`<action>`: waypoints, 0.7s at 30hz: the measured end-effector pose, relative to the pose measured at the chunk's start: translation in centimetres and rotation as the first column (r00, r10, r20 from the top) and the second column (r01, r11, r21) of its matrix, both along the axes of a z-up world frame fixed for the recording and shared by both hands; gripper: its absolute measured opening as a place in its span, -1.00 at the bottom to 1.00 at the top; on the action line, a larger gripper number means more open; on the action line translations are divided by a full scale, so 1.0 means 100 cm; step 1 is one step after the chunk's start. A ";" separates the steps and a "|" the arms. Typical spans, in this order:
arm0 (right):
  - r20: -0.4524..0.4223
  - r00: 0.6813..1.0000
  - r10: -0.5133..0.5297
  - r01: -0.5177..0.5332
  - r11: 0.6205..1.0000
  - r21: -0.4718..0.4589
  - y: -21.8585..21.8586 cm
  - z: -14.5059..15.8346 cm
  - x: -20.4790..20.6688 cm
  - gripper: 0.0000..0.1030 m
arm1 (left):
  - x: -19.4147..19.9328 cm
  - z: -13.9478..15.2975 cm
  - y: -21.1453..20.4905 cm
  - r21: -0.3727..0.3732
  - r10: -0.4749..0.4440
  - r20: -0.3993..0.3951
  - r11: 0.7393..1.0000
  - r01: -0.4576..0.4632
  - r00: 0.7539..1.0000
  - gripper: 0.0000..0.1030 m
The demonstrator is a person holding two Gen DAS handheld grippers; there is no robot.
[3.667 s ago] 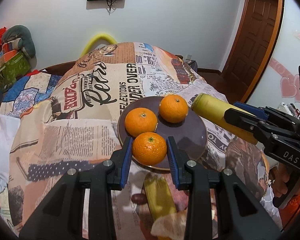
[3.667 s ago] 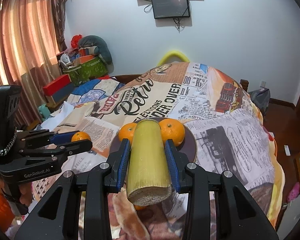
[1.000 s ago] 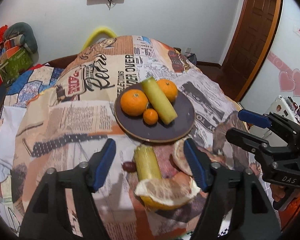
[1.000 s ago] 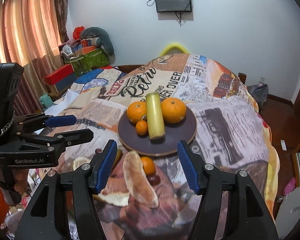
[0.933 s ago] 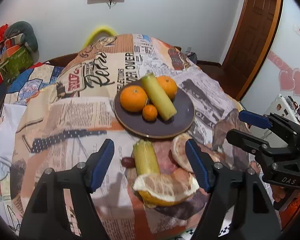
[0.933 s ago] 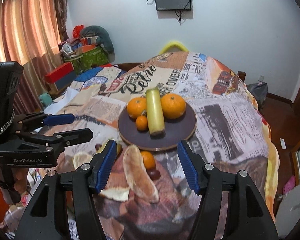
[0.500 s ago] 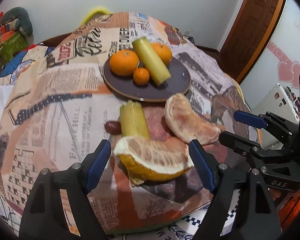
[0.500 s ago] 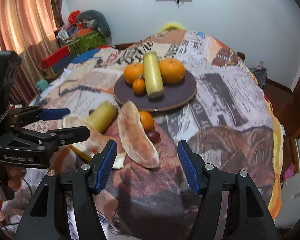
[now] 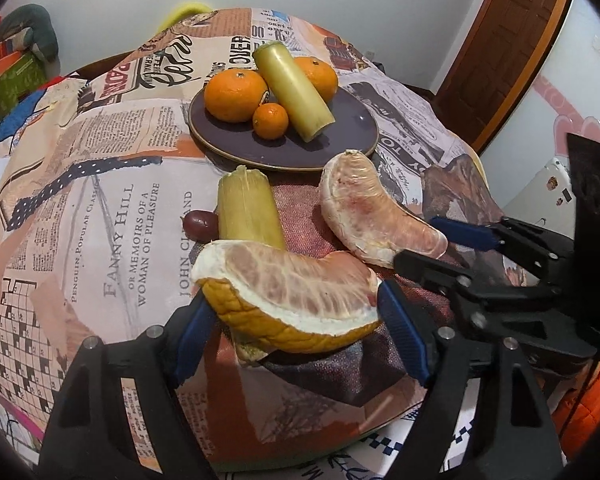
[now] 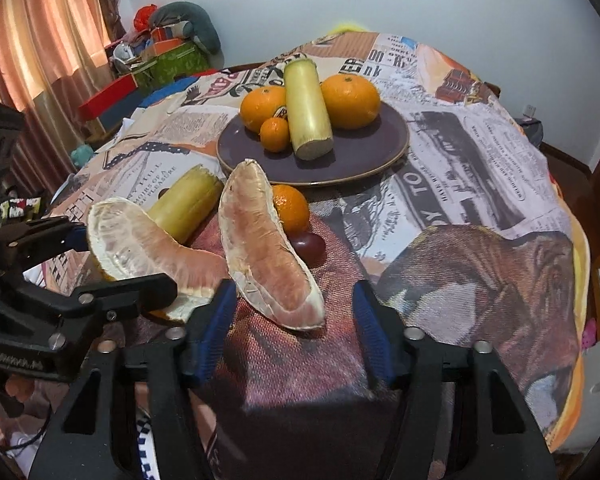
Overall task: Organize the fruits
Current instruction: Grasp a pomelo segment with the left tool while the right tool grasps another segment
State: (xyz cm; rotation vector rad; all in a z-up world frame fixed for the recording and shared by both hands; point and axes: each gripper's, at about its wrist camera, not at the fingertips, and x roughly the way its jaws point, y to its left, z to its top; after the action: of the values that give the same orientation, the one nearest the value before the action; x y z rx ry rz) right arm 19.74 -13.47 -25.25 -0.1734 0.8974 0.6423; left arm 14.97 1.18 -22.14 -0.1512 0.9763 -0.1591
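A purple plate [image 9: 340,140] [image 10: 372,160] holds two oranges, a small mandarin [image 9: 271,120] and a sugarcane piece [image 9: 294,90]. On the cloth near me lie a pomelo wedge with rind [image 9: 288,300] [image 10: 140,248], a peeled pomelo wedge [image 9: 372,212] [image 10: 268,256], a second sugarcane piece [image 9: 246,212] [image 10: 188,204], a mandarin [image 10: 290,208] and a dark grape [image 10: 310,246]. My left gripper [image 9: 292,328] is open, its jaws on either side of the rind wedge. My right gripper [image 10: 292,320] is open around the near end of the peeled wedge.
The round table wears a newspaper-print cloth [image 9: 100,184]. Its near edge drops off just below both grippers. Boxes and bags [image 10: 156,56] stand by the curtain at the left, a wooden door [image 9: 512,40] at the right.
Both grippers have dropped lower and moved forward to the pomelo wedges, which now sit between their open jaws. The plate's fruit has not moved.
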 end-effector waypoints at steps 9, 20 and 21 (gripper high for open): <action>0.004 1.000 0.016 -0.016 0.998 0.054 -0.005 0.005 -0.007 -0.52 | -0.006 0.002 0.000 0.012 0.013 0.031 1.000 -0.014 0.999 0.42; 0.037 0.997 0.062 -0.064 0.996 0.065 -0.011 0.016 -0.029 -0.74 | -0.016 0.026 0.009 0.033 0.020 0.088 0.999 -0.023 0.996 -0.11; 0.037 0.997 0.064 -0.067 0.996 0.066 -0.012 0.018 -0.030 -0.74 | -0.016 0.028 0.011 0.035 0.023 0.093 0.999 -0.026 0.995 -0.12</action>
State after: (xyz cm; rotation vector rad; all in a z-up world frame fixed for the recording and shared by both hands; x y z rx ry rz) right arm 16.74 -14.67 -23.47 -0.1538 0.8377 0.7274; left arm 13.41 2.31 -19.37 -0.1212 0.8846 -0.1247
